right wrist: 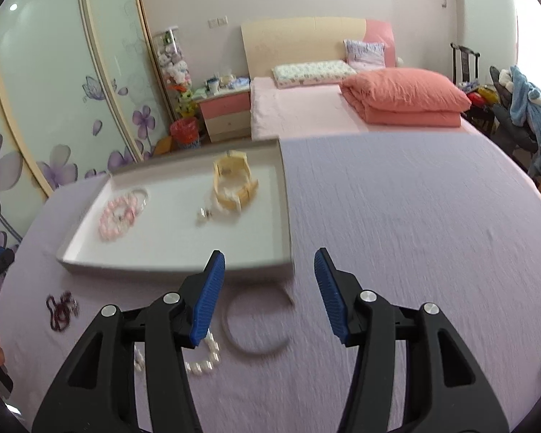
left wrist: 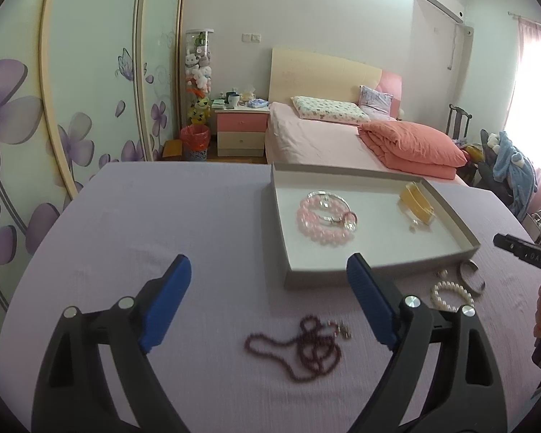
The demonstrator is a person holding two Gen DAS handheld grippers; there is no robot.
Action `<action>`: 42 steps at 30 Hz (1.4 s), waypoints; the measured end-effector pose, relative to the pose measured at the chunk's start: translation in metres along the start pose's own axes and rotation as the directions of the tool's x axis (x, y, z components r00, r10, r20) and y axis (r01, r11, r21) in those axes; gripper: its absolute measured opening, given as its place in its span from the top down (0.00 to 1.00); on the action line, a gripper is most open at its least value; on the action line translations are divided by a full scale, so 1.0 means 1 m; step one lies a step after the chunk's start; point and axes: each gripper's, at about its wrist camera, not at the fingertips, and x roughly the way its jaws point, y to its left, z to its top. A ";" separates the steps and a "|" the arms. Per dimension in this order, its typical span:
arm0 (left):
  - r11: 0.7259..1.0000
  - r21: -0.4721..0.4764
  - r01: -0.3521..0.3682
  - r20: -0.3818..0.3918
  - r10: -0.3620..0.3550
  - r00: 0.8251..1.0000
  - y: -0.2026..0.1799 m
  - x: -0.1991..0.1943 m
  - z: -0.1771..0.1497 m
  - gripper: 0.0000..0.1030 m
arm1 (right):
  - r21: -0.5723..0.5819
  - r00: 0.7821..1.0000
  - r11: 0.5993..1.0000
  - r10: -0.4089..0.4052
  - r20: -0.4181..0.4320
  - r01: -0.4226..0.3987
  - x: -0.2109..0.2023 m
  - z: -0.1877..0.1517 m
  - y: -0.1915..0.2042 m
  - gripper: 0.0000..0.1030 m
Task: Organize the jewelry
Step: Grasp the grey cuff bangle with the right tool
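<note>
pearl bracelet (right wrist: 202, 361) half hidden by right tool (right wrist: 268, 297), blurred

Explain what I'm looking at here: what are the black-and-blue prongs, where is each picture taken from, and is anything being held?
No robot: a person holds a hand-held gripper in each hand, each with a camera looking along its fingers. One picture shows the left gripper, the other the right gripper; both are open and empty. On the lilac cloth sits a grey tray holding a pink bead bracelet and a yellow bracelet. Outside the tray lie a dark red bead necklace, a pearl bracelet and a grey bangle.
</note>
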 end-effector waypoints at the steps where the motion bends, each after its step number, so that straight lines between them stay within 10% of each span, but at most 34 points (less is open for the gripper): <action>1: 1.000 -0.002 0.006 -0.004 -0.006 1.000 0.001 -0.002 -0.004 0.16 | -0.001 1.000 1.000 0.000 -0.012 0.000 0.001 -0.006 -0.001 0.49; 24: 0.996 0.004 0.094 -0.050 -0.094 0.994 -0.012 0.000 -0.031 0.16 | 0.035 0.993 0.997 -0.058 -0.105 0.062 0.019 -0.058 0.021 0.54; 42: 0.995 -0.031 0.093 -0.068 -0.095 0.993 -0.001 0.008 -0.038 0.16 | 0.047 0.971 0.976 -0.205 -0.120 0.212 0.047 -0.042 0.038 0.32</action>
